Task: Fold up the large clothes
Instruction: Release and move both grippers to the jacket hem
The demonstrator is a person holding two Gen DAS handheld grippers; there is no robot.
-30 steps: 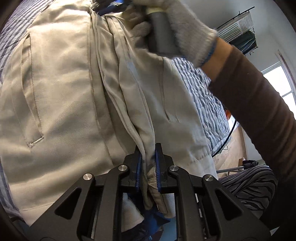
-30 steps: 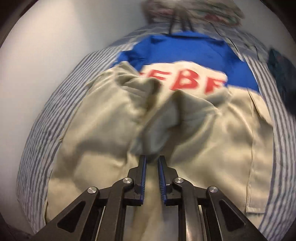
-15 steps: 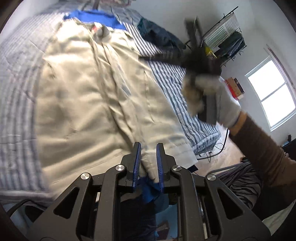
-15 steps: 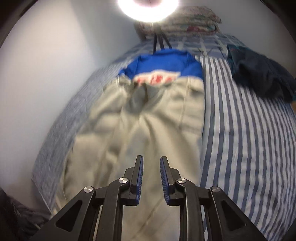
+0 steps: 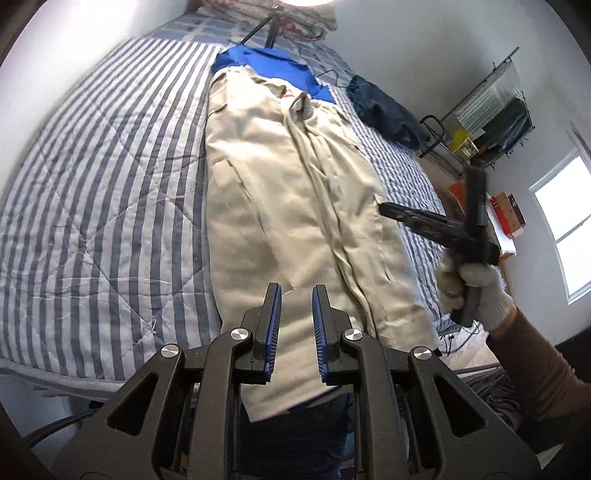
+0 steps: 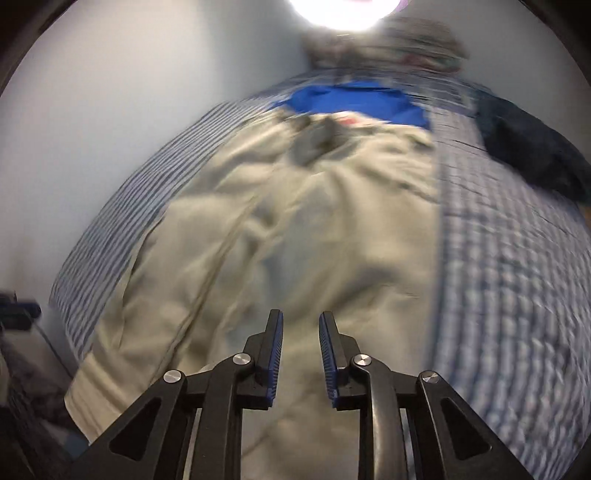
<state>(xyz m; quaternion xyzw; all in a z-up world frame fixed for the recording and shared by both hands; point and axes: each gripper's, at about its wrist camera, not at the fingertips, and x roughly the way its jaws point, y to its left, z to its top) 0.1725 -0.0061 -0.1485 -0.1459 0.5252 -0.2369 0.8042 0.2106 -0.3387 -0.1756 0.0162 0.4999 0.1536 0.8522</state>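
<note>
A long beige coat [image 5: 295, 203] lies flat along the striped bed [image 5: 92, 203], its lower hem hanging over the near edge. My left gripper [image 5: 295, 291] hovers above that hem, open by a narrow gap with nothing between its blue pads. In the blurred right wrist view the same coat [image 6: 295, 240] fills the middle, and my right gripper [image 6: 301, 317] stands open above it, empty. The left wrist view also shows the right gripper [image 5: 386, 209] from the side, held by a gloved hand [image 5: 476, 284] over the coat's right edge.
A blue garment [image 5: 266, 61] lies under the coat's collar end, with pillows [image 5: 295, 18] beyond. A dark garment [image 5: 384, 110] is bunched on the bed's right side. A clothes rack [image 5: 491, 110] and window [image 5: 565, 229] stand right of the bed. A white wall runs along the left.
The left gripper let go of the coat's hem, rose and pulled back. The right gripper released the cloth near the collar and drew back toward the hem end, to the coat's right edge.
</note>
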